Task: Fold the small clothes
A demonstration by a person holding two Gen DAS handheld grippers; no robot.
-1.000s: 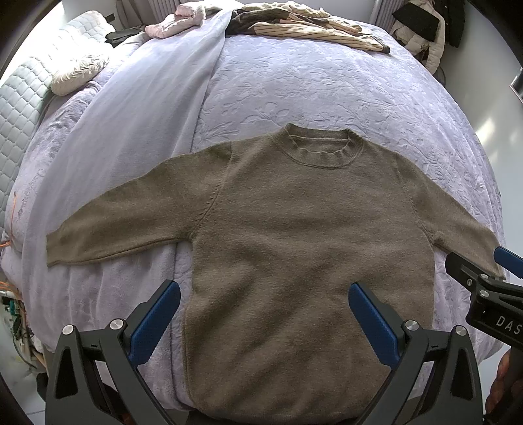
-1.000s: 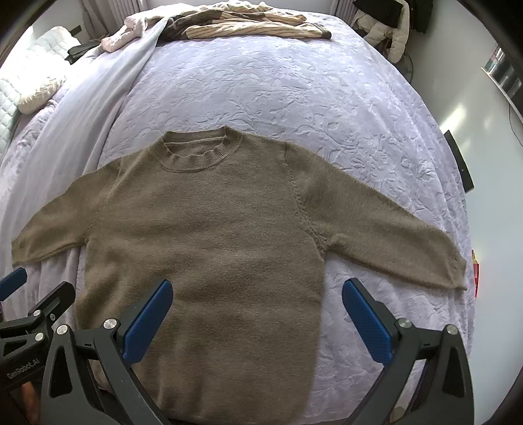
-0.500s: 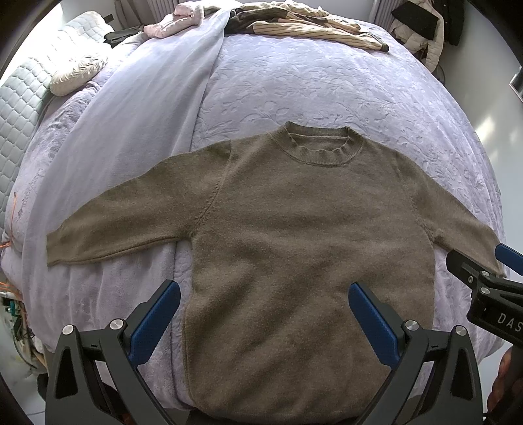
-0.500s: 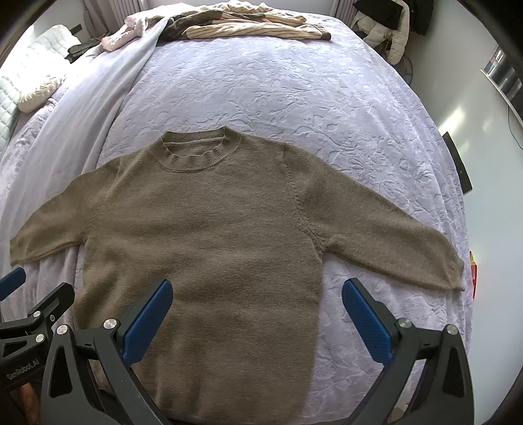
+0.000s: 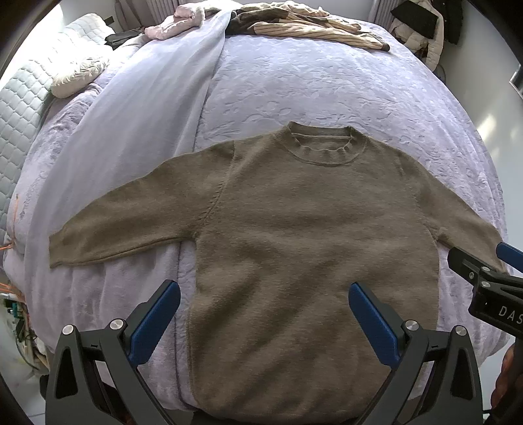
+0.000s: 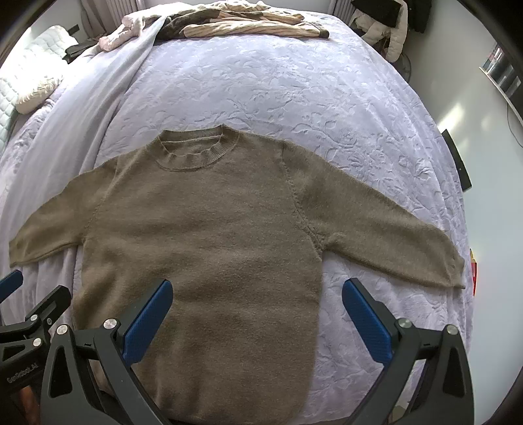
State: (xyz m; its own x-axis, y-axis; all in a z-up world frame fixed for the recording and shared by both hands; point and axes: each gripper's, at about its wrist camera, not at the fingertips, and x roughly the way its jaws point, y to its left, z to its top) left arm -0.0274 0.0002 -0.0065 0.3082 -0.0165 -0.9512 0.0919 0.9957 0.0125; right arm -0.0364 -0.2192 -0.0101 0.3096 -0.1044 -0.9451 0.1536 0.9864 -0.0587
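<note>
An olive-brown knit sweater (image 5: 310, 235) lies flat and face up on the lilac bed, both sleeves spread out, collar away from me; it also shows in the right wrist view (image 6: 209, 229). My left gripper (image 5: 264, 320) is open and empty, held above the sweater's lower left body. My right gripper (image 6: 258, 317) is open and empty above the lower right body and the bedspread beside it. Each gripper shows at the edge of the other's view.
The bed has an embossed lilac bedspread (image 5: 327, 81) and a smooth pale sheet (image 5: 137, 124) on the left. A pile of striped and pink clothes (image 5: 294, 23) lies at the far end. Pillows (image 5: 78, 75) lie far left. The floor (image 6: 474, 104) lies to the right.
Almost nothing: both grippers stay open and hover in place, with only a slight drift of the view. The sweater has not moved.
</note>
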